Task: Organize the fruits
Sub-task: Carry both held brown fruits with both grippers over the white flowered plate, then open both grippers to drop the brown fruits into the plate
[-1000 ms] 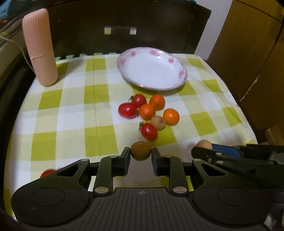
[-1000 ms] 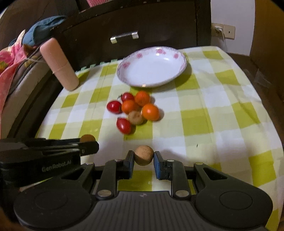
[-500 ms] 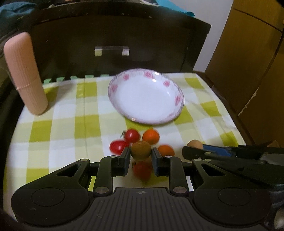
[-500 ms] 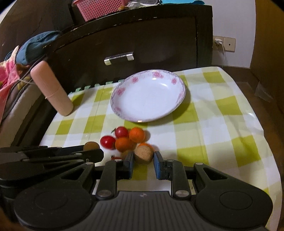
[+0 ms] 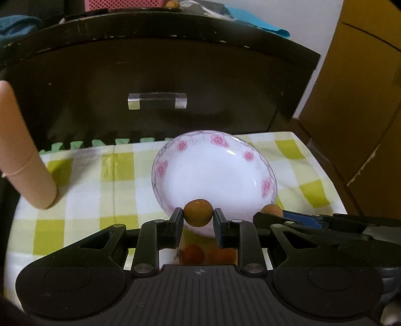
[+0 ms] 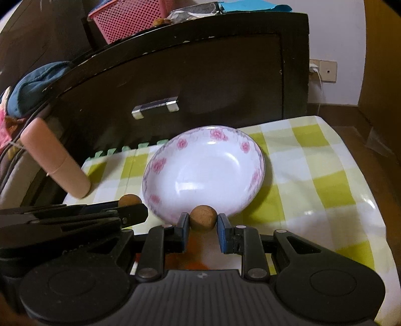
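My left gripper [image 5: 198, 213] is shut on a round brown fruit [image 5: 198, 211] and hangs at the near rim of the white plate with pink flowers [image 5: 213, 173]. My right gripper [image 6: 203, 218] is shut on a paler brown fruit [image 6: 203, 217], also at the plate's near rim [image 6: 200, 173]. Each gripper shows in the other's view with its fruit: the right one's fruit [image 5: 272, 209] at the lower right, the left one's fruit [image 6: 129, 200] at the lower left. Blurred red and orange fruits [image 5: 193, 253] lie below the left fingers. The plate is empty.
A yellow-and-white checked cloth [image 6: 313, 175] covers the table. A pink cylinder [image 5: 22, 163] leans at the left. A dark cabinet with a metal handle [image 5: 157, 100] stands right behind the plate. A pink basket [image 6: 130, 17] sits on top of the cabinet.
Both grippers have moved forward over the pile of tomatoes and oranges to the plate's near rim, each keeping its brown fruit. The pile has slipped below the fingers.
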The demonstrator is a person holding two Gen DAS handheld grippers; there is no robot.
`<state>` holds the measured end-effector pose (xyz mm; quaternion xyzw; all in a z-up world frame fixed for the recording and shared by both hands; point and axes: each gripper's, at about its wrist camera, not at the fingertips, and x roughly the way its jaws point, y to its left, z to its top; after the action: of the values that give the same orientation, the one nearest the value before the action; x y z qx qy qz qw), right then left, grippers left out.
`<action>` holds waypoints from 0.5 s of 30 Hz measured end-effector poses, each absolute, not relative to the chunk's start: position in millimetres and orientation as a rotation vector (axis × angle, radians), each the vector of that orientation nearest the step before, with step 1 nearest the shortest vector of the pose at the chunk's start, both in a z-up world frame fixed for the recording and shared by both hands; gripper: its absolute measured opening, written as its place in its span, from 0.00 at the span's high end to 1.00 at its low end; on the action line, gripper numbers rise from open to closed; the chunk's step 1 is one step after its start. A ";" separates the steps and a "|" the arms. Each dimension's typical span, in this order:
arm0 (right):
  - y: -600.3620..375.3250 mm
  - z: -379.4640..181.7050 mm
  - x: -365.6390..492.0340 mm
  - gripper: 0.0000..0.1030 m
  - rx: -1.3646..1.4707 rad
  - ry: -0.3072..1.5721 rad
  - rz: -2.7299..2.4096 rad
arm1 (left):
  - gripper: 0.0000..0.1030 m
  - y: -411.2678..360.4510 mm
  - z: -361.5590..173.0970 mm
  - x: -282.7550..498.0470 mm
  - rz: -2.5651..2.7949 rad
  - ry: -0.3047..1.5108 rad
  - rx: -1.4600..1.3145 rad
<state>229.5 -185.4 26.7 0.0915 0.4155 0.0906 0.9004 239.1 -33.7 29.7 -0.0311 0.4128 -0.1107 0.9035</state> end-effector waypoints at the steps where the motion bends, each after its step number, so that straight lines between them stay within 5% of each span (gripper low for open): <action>1: -186.8 24.9 235.1 0.77 0.197 0.860 0.192 | 0.69 -33.4 28.4 243.5 -0.231 0.857 -0.069; 15: -189.2 -3.5 290.6 0.77 0.170 0.877 0.216 | 0.69 -32.7 -0.6 279.7 -0.216 0.912 -0.076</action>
<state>290.6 -189.2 -3.5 0.0822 0.4231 0.1041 0.8963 279.7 -32.7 -0.6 -0.0365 0.4395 -0.1041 0.8915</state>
